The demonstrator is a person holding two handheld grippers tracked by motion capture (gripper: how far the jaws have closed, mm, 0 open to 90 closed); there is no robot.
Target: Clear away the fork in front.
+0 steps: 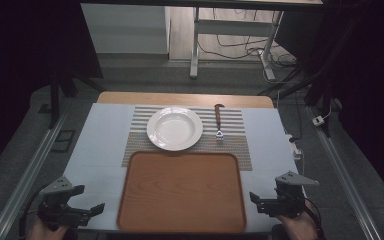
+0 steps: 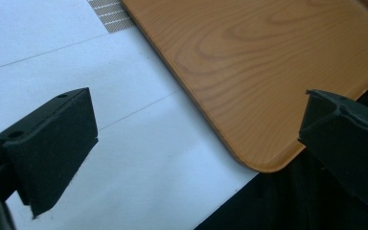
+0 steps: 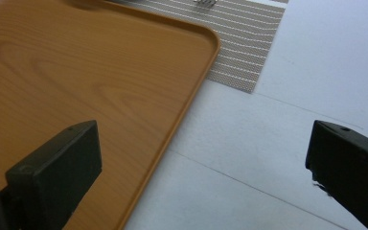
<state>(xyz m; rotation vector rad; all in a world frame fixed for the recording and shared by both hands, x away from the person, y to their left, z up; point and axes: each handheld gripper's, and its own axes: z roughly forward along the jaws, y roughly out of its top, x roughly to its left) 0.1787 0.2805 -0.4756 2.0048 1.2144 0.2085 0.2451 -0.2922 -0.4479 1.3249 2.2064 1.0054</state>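
Note:
A wooden tray lies at the near middle of the white table, with nothing on it. Behind it, on a striped placemat, sit a white plate and a fork with a brown handle, tines toward the tray. My left gripper hovers open at the tray's near left corner; in the left gripper view its jaws stand wide over the tray's corner and the table edge. My right gripper is open beside the tray's right edge, its jaws straddling that rim. Neither holds anything.
The white table top has bare room on both sides of the tray. Past the far edge stand a desk frame and floor cables. A cable and small box hang at the table's right edge. Metal rails run along both sides.

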